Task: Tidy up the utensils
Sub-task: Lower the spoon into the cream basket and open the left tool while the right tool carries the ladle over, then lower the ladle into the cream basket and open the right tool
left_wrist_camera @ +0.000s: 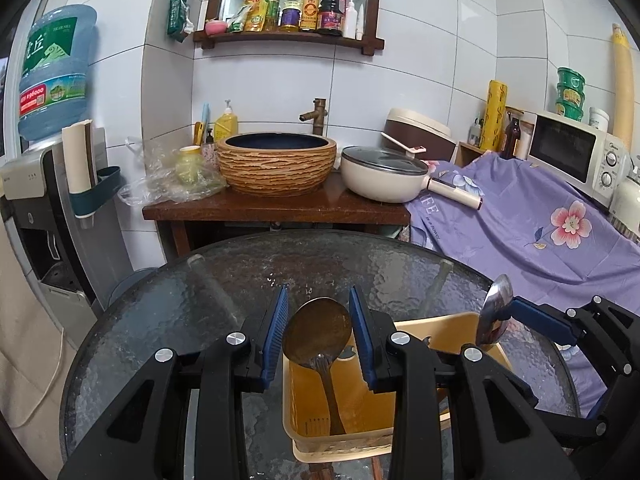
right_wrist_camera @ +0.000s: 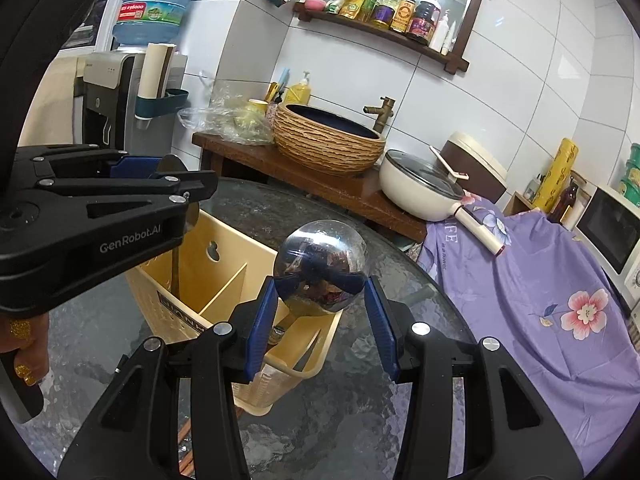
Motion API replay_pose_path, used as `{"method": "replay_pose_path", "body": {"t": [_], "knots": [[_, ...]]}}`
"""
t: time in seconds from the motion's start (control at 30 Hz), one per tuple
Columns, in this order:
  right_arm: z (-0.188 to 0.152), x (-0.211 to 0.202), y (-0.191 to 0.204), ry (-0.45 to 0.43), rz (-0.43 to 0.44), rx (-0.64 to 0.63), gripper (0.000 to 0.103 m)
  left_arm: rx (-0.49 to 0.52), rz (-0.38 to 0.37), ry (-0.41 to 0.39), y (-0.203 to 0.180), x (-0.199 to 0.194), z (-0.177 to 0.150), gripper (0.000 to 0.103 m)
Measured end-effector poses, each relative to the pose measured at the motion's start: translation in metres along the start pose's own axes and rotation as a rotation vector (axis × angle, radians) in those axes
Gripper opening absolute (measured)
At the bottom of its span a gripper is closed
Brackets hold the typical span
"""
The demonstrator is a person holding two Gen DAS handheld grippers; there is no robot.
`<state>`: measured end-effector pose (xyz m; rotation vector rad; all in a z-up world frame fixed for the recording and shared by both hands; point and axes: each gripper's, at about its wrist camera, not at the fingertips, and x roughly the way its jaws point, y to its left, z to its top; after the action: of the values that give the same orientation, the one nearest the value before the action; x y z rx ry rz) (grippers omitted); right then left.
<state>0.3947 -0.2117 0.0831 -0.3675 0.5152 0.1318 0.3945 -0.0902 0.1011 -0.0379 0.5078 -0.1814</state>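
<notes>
A beige utensil holder [left_wrist_camera: 304, 412] with two compartments stands on the round glass table [left_wrist_camera: 168, 312]. A dark wooden spoon [left_wrist_camera: 316, 332] stands bowl-up in its left compartment, between the open fingers of my left gripper [left_wrist_camera: 319, 300], which do not touch it. In the right wrist view the holder [right_wrist_camera: 224, 276] sits below my right gripper [right_wrist_camera: 320, 296], whose jaws stand open around a shiny steel ladle [right_wrist_camera: 320, 266] standing in the right compartment. The ladle [left_wrist_camera: 496, 304] also shows in the left wrist view.
Behind the table a wooden counter [left_wrist_camera: 276, 204] holds a woven basin [left_wrist_camera: 276, 164] and a cream pan [left_wrist_camera: 384, 176]. A purple flowered cloth [left_wrist_camera: 520, 232] covers the right side, with a microwave [left_wrist_camera: 576, 156]. A water dispenser [left_wrist_camera: 44, 184] stands at the left.
</notes>
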Motion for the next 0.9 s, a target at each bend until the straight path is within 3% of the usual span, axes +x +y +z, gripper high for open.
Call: {"method": "replay_pose_path", "body": {"t": [0.13, 0.3, 0.47, 0.57, 0.67, 0.9], "knots": [[0.001, -0.001, -0.001, -0.004, 0.009, -0.003, 0.046, -0.004, -0.004, 0.001, 0.0, -0.002, 0.001, 0.032], [0.0, -0.009, -0.005, -0.043, 0.009, 0.008, 0.059, 0.005, 0.006, -0.04, 0.0, -0.016, 0.006, 0.055], [-0.002, -0.029, -0.014, -0.088, 0.018, 0.06, 0.06, -0.026, 0.022, -0.065, 0.011, -0.039, 0.007, 0.071], [-0.007, -0.046, -0.018, -0.116, 0.025, 0.1, 0.065, -0.075, 0.043, -0.06, 0.026, -0.056, -0.001, 0.083], [-0.019, -0.063, -0.019, -0.121, 0.034, 0.135, 0.066, -0.097, 0.042, -0.053, 0.038, -0.072, -0.014, 0.087], [-0.055, -0.083, -0.007, -0.076, 0.091, 0.187, 0.066, -0.043, 0.044, 0.012, 0.04, -0.093, -0.055, 0.093]]}}
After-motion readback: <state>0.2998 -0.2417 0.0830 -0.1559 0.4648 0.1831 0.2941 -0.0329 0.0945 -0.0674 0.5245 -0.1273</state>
